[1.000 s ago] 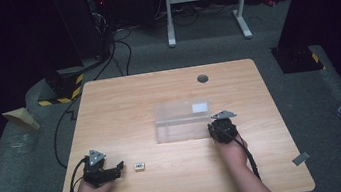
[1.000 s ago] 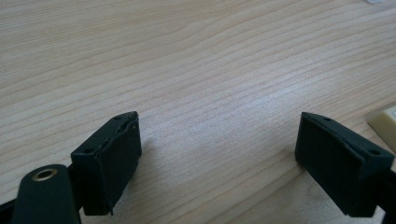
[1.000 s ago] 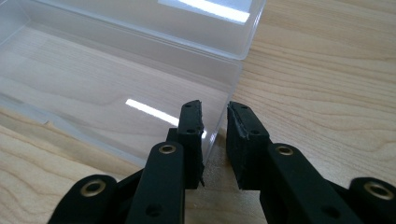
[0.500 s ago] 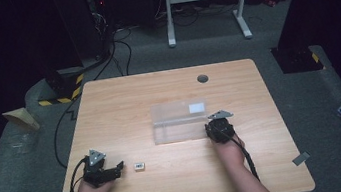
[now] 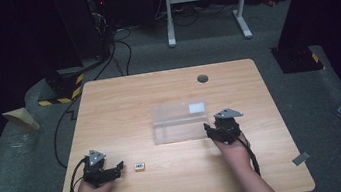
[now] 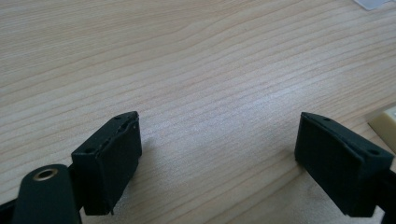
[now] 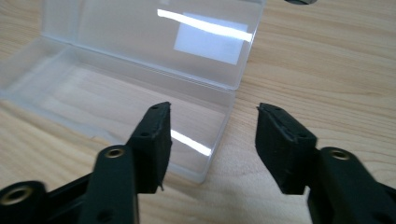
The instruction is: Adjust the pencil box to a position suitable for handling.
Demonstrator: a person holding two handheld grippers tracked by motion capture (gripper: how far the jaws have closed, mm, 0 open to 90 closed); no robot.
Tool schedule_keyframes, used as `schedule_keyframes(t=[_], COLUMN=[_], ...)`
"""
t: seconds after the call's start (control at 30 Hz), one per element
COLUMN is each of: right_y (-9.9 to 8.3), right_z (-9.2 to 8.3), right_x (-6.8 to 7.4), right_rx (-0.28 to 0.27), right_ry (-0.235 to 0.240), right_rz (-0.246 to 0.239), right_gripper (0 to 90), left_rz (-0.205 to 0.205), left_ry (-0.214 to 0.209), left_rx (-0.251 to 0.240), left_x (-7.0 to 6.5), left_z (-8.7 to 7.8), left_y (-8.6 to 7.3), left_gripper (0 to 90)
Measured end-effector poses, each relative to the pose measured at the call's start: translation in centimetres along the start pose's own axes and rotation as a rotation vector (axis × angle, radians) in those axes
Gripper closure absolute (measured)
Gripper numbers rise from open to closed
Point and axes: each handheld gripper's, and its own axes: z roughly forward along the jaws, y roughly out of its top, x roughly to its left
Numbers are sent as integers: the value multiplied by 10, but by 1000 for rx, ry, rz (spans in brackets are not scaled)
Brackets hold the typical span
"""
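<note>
Light wooden table [image 5: 179, 175] in a dark room. Open clear plastic box [image 5: 178, 121] lies mid-table, long axis left–right. Right gripper [image 5: 215, 131], jaws just opened, empty, at its right end; left gripper [image 5: 118, 168] jaws apart, empty.

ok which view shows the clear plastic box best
The right gripper view: the clear plastic box lies open and empty, close up. The high view shows it whole but small, mid-table. The left gripper view catches perhaps a corner.

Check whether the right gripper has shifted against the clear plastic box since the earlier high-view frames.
Yes, slightly. The right gripper has pulled back from the right end of the clear plastic box, toward the person; its jaws have just been opening, with nothing between them.
</note>
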Motion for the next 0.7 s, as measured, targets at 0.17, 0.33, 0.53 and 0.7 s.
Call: schedule_keyframes(t=[0.17, 0.33, 0.53, 0.7], right_y=[-13, -31, -47, -61], right_z=[-23, -37, -46, -44], right_x=[-10, -23, -37, -42], right_rx=[-40, -49, -16, 87], right_ry=[13, -5, -22, -35], right_rz=[-29, -36, -38, -22], right_gripper=[395, 382, 319, 214], left_rz=[-1, -7, -16, -17], left_ry=[2, 4, 14, 13], left_rx=[0, -1, -3, -3], left_x=[0, -1, -2, -3], left_z=[0, 0, 0, 0], left_y=[0, 0, 0, 0], left_gripper=[150, 150, 150, 148])
